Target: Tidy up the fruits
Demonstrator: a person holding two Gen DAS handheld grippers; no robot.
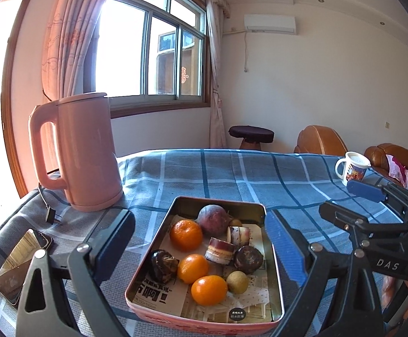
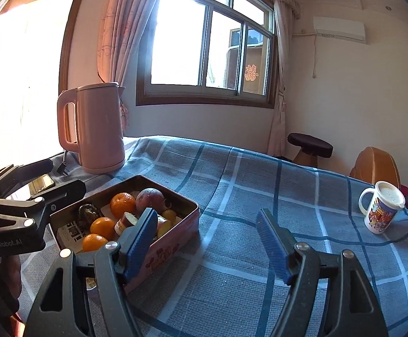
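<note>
1. Fruits [image 1: 185,235] are gathered in a tin [image 1: 153,255] on the checked worktop [image 1: 232,174], beside a kettle [image 1: 86,151].
2. Left claw [image 1: 201,248] is spread wide around the tin, nothing gripped.
3. Right claw [image 2: 206,245] is held open and empty beside the tin.

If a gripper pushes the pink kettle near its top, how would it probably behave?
The pink kettle stands tall on a fairly narrow base, so a high push would probably tip it rather than slide it. The checked cloth underneath may grip or wrinkle, which adds to that risk. Its smooth wall looks slippery; the handle seems the safer hold.
</note>
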